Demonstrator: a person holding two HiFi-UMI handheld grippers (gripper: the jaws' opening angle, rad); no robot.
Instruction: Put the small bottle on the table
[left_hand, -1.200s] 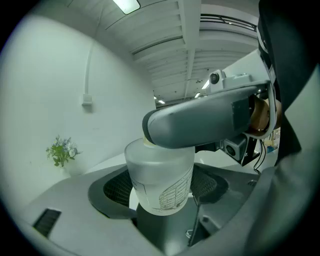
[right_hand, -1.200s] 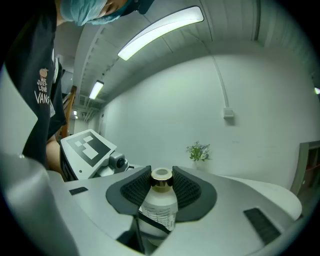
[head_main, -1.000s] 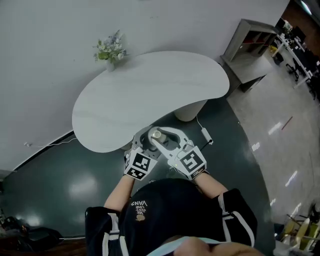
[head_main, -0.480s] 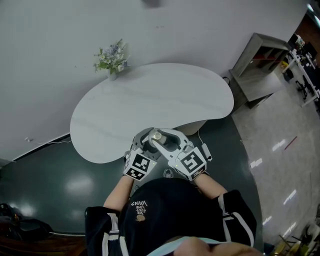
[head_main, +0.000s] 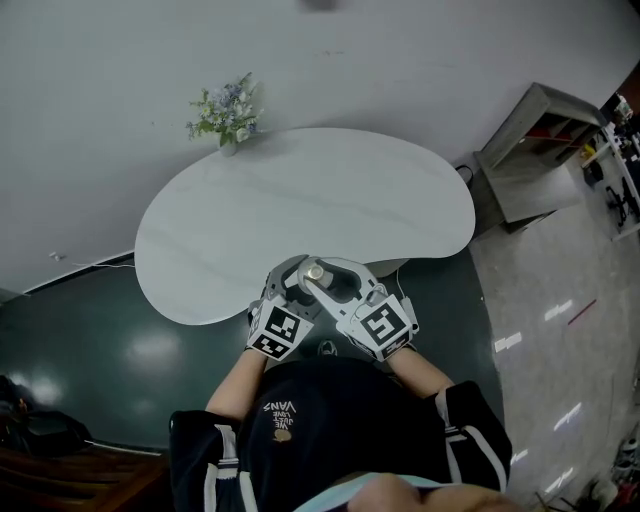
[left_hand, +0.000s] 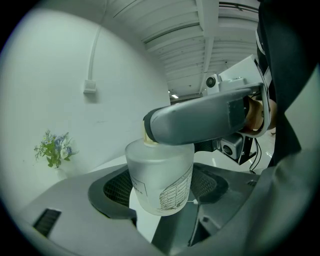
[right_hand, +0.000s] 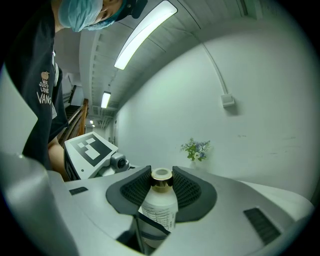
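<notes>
The small bottle (head_main: 315, 271) is frosted white with a gold cap. It hangs over the near edge of the white kidney-shaped table (head_main: 300, 195), held between both grippers in front of the person's chest. My left gripper (head_main: 292, 274) is shut on the bottle's body (left_hand: 160, 177), whose sides sit against the dark ribbed pads (left_hand: 117, 187). My right gripper (head_main: 324, 274) comes in from the right and is shut on the gold cap (right_hand: 161, 179). Its grey jaw crosses above the bottle in the left gripper view. The bottle's base is hidden.
A small vase of blue and white flowers (head_main: 227, 110) stands at the table's far left edge, against the white wall. A grey shelf unit (head_main: 545, 140) stands at the right. Dark green floor (head_main: 90, 350) lies to the left, pale tiles (head_main: 560, 330) to the right.
Both grippers have carried the bottle forward together. The table's near edge has come in under them. The hold on the bottle looks the same.
</notes>
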